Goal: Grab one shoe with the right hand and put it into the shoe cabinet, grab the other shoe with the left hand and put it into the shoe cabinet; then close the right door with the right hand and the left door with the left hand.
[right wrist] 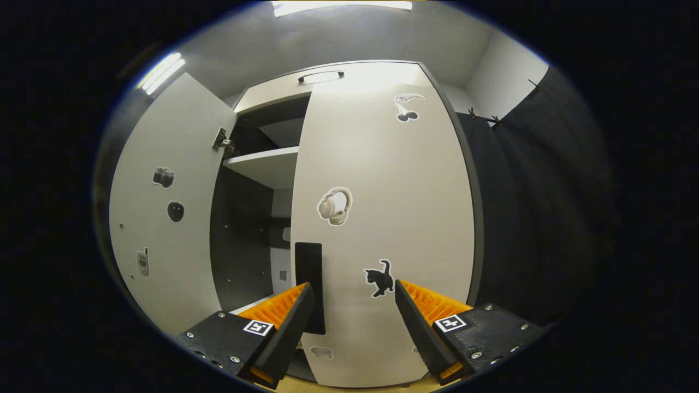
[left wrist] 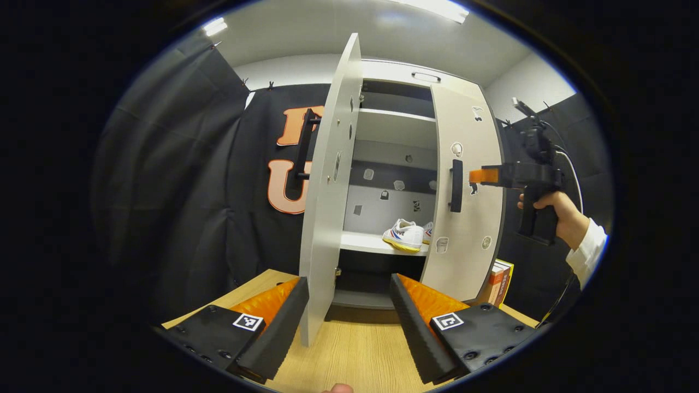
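In the left gripper view, the left gripper is seen released, fingers spread either side of the left door's lower edge. Ahead, two white sneakers are set on a shelf inside the shoe cabinet. To the right, the right gripper is held beside the right door.

In the right gripper view, the right gripper is seen released, fingers apart, close before the right door; its handle lies just beyond the left finger.

A recording booth: black cloth walls surround a shoe cabinet on a wooden table
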Available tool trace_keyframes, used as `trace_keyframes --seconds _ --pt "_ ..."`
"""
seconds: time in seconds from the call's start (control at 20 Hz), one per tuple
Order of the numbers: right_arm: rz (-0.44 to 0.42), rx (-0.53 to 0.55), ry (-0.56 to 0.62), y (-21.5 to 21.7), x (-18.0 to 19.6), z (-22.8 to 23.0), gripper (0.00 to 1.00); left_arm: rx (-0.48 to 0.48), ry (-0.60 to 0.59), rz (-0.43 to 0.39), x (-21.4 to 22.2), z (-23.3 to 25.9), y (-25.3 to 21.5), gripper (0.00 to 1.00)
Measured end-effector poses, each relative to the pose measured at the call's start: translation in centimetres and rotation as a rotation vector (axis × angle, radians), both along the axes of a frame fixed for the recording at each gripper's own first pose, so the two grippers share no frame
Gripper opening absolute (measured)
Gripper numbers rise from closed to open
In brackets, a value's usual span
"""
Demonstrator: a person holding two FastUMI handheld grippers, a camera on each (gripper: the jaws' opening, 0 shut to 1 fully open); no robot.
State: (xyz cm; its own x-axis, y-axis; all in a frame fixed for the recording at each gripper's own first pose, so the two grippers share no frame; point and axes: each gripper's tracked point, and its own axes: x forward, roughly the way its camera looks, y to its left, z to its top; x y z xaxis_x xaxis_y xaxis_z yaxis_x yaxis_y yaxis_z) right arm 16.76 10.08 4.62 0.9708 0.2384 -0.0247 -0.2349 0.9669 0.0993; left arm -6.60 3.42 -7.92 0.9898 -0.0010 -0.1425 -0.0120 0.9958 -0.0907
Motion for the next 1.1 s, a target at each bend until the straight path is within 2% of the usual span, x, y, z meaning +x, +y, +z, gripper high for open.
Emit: trace_keyframes --seconds 0.35,0.65,0.85,1.05,1.1 --pt "-0.015 -0.017 -0.007 -3.3 -8.1 -0.7 0.92 -0.024 -0.002 -0.030 1.1 0.3 -1.5 0.96" --pt "-0.039 0.008 0.059 -5.2 -15.0 -5.2 0.92 -0.024 -0.016 -0.070 1.9 0.9 -3.3 0.97" --pt "-0.056 -0.002 0.099 -5.7 -18.3 -8.6 0.92 -0.045 -0.016 -0.085 2.0 1.1 -4.2 0.96" --pt "-0.040 0.001 0.115 -5.1 -20.2 -10.2 0.92 -0.087 -0.044 0.019 2.4 3.7 -0.7 0.99" --pt "-0.039 -0.007 0.110 -5.1 -20.4 -10.3 0.92 -0.085 -0.060 0.057 2.6 5.1 1.2 0.96"
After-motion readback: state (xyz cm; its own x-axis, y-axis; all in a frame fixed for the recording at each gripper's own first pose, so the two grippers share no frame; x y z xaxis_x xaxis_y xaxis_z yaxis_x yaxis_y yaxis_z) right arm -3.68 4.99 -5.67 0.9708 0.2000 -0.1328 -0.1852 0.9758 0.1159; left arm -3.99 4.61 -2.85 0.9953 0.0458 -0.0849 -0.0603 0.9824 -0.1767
